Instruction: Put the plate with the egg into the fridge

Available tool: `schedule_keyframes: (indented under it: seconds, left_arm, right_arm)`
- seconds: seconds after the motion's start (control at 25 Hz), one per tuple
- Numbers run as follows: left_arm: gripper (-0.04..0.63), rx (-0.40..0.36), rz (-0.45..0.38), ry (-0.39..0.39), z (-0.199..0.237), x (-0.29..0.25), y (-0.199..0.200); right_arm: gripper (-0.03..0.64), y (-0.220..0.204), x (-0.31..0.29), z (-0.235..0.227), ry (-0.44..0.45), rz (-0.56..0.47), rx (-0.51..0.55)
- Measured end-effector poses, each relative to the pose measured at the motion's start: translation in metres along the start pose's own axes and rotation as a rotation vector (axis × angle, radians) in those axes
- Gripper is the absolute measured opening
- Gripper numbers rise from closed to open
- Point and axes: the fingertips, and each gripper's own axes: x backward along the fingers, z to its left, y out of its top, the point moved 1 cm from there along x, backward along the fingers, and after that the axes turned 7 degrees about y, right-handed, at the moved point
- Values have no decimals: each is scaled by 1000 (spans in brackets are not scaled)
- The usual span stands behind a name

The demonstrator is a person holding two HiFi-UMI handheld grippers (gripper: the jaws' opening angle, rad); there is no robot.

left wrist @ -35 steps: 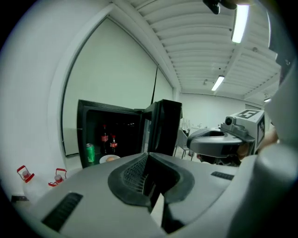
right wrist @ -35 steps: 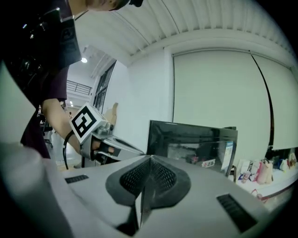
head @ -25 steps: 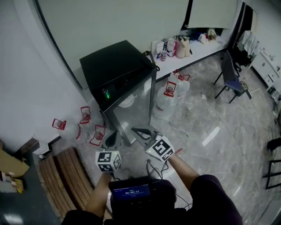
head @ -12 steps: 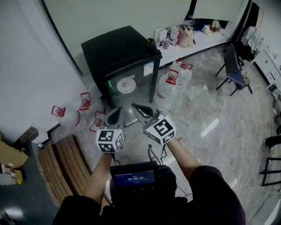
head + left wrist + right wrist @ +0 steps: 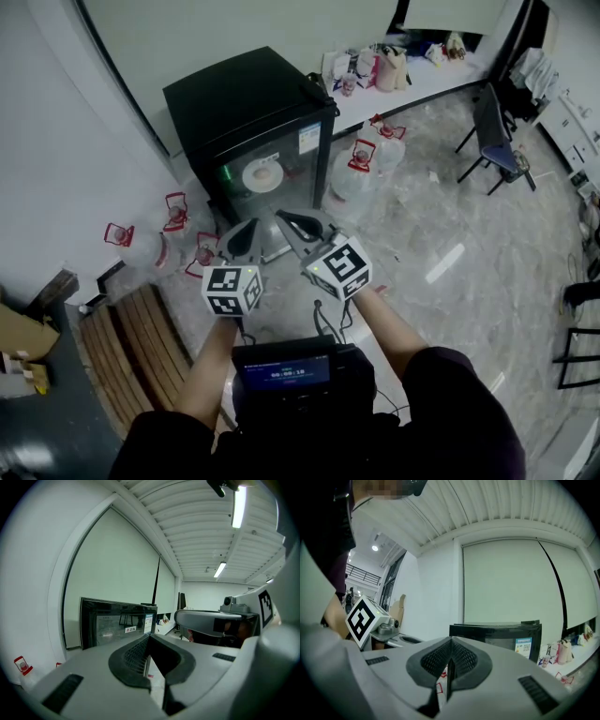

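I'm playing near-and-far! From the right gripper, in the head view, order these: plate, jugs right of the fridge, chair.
From the right gripper:
1. Plate, inside the fridge, just ahead.
2. Jugs, on the floor right of it.
3. Chair, far right.

Marble floor [image 5: 450, 220] under black fridge [image 5: 246, 103], water jugs [image 5: 359, 175]

Light comes evenly from above: ceiling strip lights [image 5: 238, 507] burn out white at the upper right of my left gripper view. In the head view the polished floor [image 5: 469, 216] shows a pale streak of glare right of centre. The fridge [image 5: 117, 620] door glass mirrors faint shapes. Both my gripper views bulge strongly and go black at the corners.
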Motion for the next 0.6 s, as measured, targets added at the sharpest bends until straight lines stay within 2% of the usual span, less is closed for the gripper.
schedule_keyframes:
  seconds: [0.6]
  left_arm:
    - [9,0,17,-16,-3,-7,-5]
  right_arm:
    - [8,3,-4,-5,-6,-27,9]
